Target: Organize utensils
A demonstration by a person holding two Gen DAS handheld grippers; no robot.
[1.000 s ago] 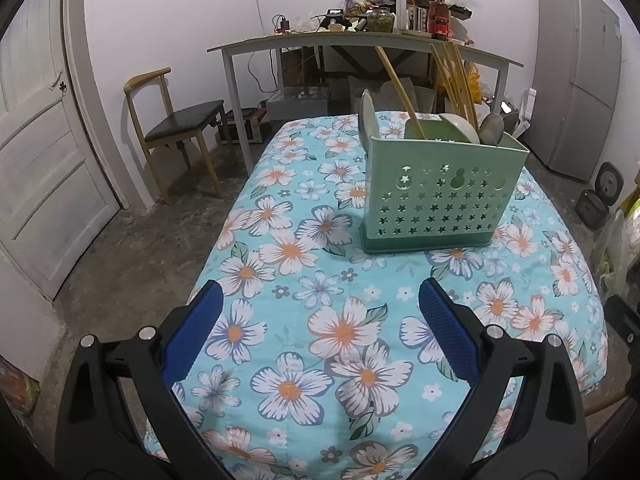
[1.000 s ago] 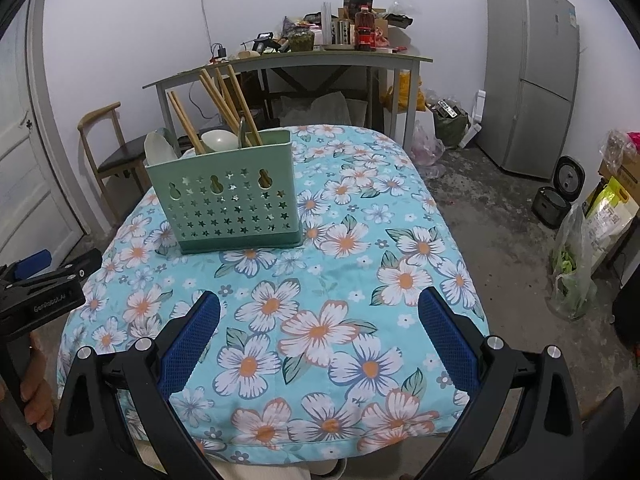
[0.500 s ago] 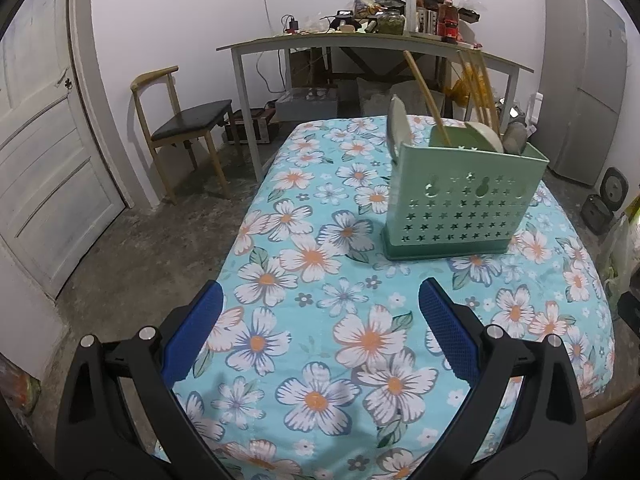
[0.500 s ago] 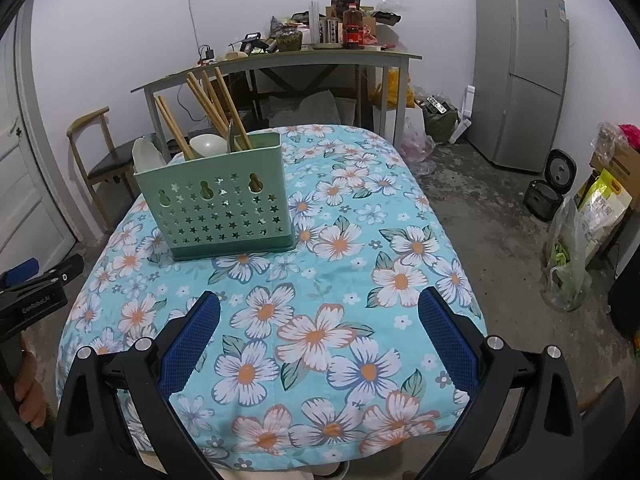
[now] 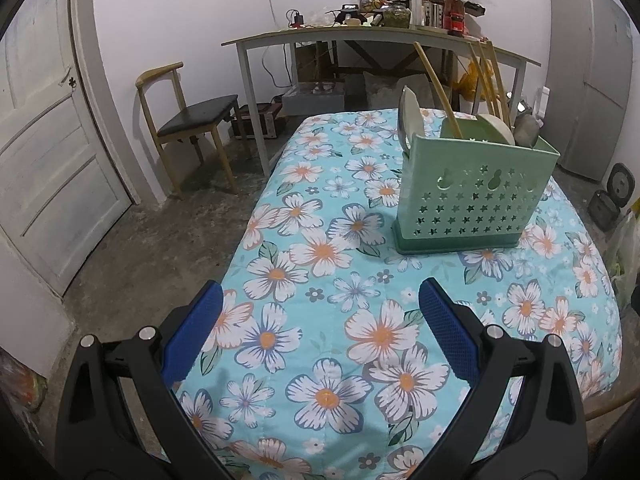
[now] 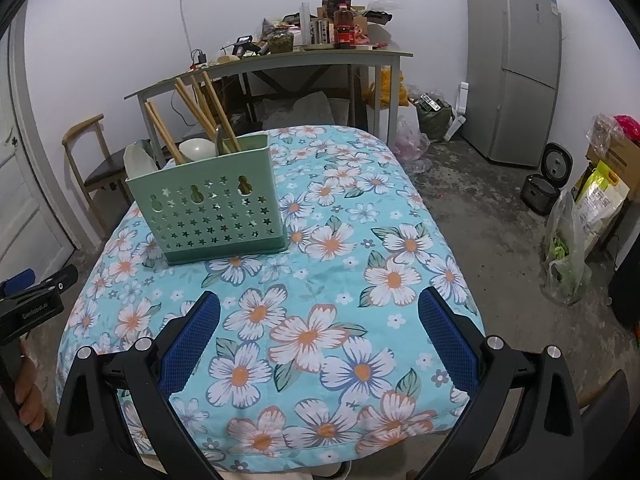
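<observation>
A green perforated utensil holder (image 5: 472, 196) (image 6: 210, 204) stands upright on the floral tablecloth (image 5: 332, 288) (image 6: 320, 280). Wooden chopsticks (image 5: 438, 88) (image 6: 200, 108), pale spoons (image 5: 408, 116) (image 6: 138, 160) and a grey spoon (image 5: 526, 130) stick out of it. My left gripper (image 5: 320, 316) is open and empty, well short of the holder, which sits ahead to its right. My right gripper (image 6: 320, 320) is open and empty too, with the holder ahead to its left. The left gripper's body (image 6: 36, 300) shows at the right wrist view's left edge.
A wooden chair (image 5: 188, 120) and a white door (image 5: 48, 152) stand to the left. A cluttered grey table (image 5: 360, 36) (image 6: 280, 60) is behind. A fridge (image 6: 516, 68), a rice cooker (image 6: 544, 188) and bags (image 6: 568, 248) lie to the right on the concrete floor.
Both grippers have drawn back from the holder, which looks smaller and farther. The left view has swung left, putting the holder further right. Both stayed open.
</observation>
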